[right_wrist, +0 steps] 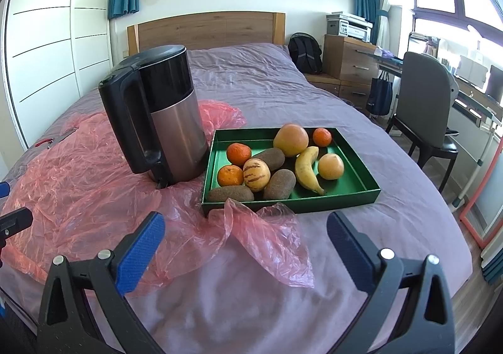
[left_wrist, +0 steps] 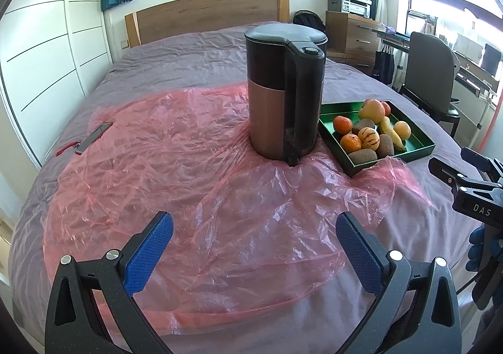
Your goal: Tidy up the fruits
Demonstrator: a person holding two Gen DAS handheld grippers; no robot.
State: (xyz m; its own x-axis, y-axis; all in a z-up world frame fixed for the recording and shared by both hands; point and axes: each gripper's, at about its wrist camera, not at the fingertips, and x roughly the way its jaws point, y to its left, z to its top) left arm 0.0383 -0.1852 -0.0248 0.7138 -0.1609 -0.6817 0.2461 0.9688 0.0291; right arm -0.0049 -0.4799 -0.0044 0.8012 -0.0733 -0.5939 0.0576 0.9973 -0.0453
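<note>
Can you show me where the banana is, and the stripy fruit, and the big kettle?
banana (right_wrist: 306, 170): right wrist view, middle of its yellow body, lying in the green tray.
stripy fruit (right_wrist: 257, 174): right wrist view, centre of its pale striped skin.
kettle (left_wrist: 284, 92): left wrist view, on its body beside the handle.

Left gripper (left_wrist: 254, 228): black speckled plastic arms with triangular cut-outs, silver round screw heads, blue textured pads (left_wrist: 147, 255). Right gripper (right_wrist: 245, 228): same build, blue pads (right_wrist: 140, 251). From left wrist view, right gripper body marked "DAS" in white; blue glove (left_wrist: 479, 248) beside it.
</note>
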